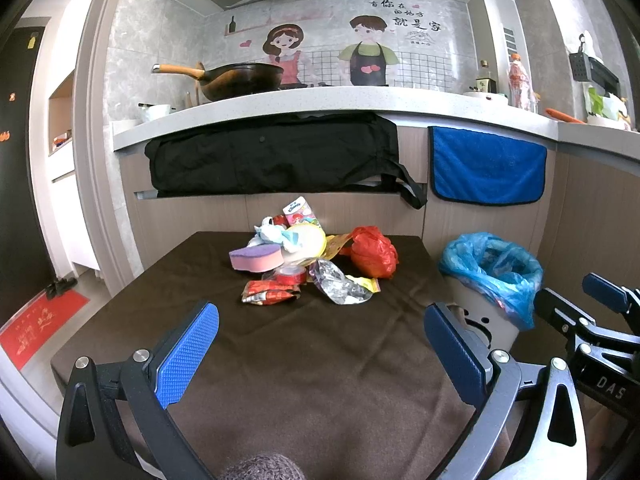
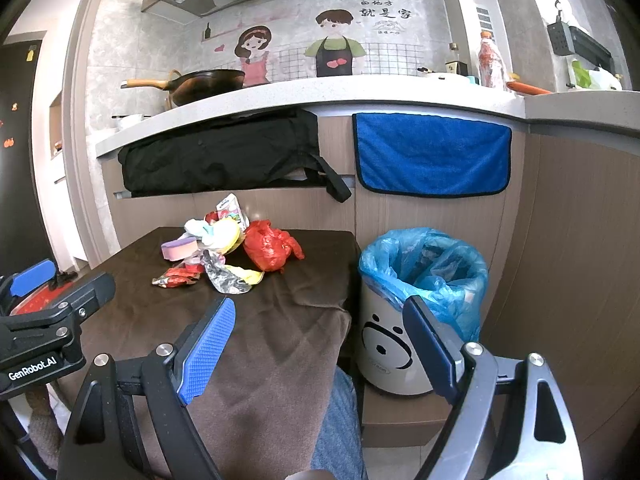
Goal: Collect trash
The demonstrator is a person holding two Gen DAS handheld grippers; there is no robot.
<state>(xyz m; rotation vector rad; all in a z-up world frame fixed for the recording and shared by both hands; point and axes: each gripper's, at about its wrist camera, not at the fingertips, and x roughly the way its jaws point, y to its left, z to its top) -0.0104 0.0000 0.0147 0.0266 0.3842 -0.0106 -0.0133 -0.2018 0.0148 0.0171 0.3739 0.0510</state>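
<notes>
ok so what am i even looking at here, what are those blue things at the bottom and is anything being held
Those blue pads belong to two hand-held grabbing tools; a person carries one in each hand, each with its own camera looking forward. One picture is from the left tool, the other from the right tool. Both are open and hold nothing. Ahead is a table under a brown cloth with a pile of trash: a red plastic bag, a purple-pink sponge, wrappers. Beside the table stands a bin with a blue liner.
</notes>
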